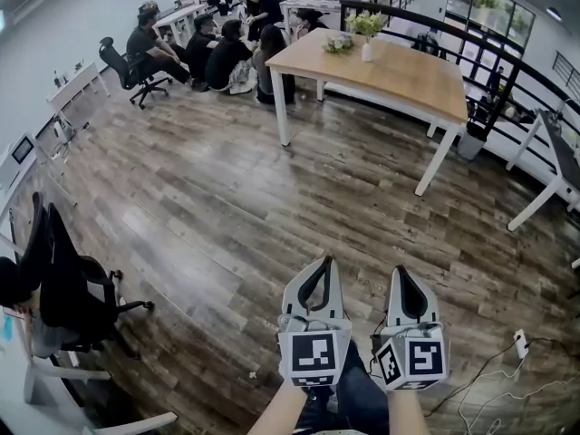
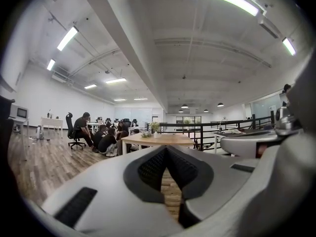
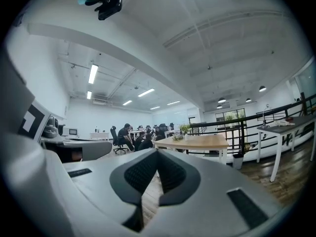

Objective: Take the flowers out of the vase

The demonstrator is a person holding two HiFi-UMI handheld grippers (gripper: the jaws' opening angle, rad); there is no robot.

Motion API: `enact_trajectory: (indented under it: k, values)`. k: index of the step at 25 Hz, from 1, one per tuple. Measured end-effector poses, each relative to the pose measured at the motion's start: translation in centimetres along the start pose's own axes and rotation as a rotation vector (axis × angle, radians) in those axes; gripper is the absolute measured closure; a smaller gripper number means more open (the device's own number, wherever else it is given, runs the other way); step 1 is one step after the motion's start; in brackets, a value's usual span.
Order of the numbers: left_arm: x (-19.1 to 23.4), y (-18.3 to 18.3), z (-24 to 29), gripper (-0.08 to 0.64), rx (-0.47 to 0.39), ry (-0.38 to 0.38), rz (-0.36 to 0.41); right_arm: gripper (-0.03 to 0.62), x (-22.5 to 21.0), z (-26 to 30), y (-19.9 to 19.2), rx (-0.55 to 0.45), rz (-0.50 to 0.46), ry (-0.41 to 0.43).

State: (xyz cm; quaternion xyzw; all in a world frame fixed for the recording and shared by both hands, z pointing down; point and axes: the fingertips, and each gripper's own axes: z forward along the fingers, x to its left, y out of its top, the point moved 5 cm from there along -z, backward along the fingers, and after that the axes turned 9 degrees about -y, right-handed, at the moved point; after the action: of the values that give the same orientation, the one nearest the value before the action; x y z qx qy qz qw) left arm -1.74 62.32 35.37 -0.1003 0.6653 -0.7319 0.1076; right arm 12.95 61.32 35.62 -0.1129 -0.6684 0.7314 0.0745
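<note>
**Vase well off, both grippers shut**

Table [image 1: 399, 78] across the wood floor. Left gripper [image 1: 323, 263] and right gripper [image 1: 400, 272] side by side, jaws together, empty. Vase [image 1: 367, 52] upright near table's far edge, flowers [image 1: 366, 24] in it, well apart from both.

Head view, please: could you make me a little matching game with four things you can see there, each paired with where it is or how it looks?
Things:
1. vase
2. table
3. left tongs
4. people

Descriptions:
a. shut, empty
b. white, on the table's far end
c. seated in a group, upper left
d. wooden top, white legs

Pairs: 1-b, 2-d, 3-a, 4-c.
</note>
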Motion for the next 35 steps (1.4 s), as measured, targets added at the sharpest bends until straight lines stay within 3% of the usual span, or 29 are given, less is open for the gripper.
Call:
enact_trajectory:
  k: [21, 35]
  values:
    - [-0.1, 1.9, 15.3, 0.528, 0.008, 0.078, 0.040, 0.594, -8.1, 14.4, 1.9, -0.020, 0.032, 0.094]
    - [1.0, 2.0, 20.8, 0.528, 0.023, 0.070, 0.059, 0.594, -10.4, 19.9, 1.5, -0.015, 0.071, 0.081]
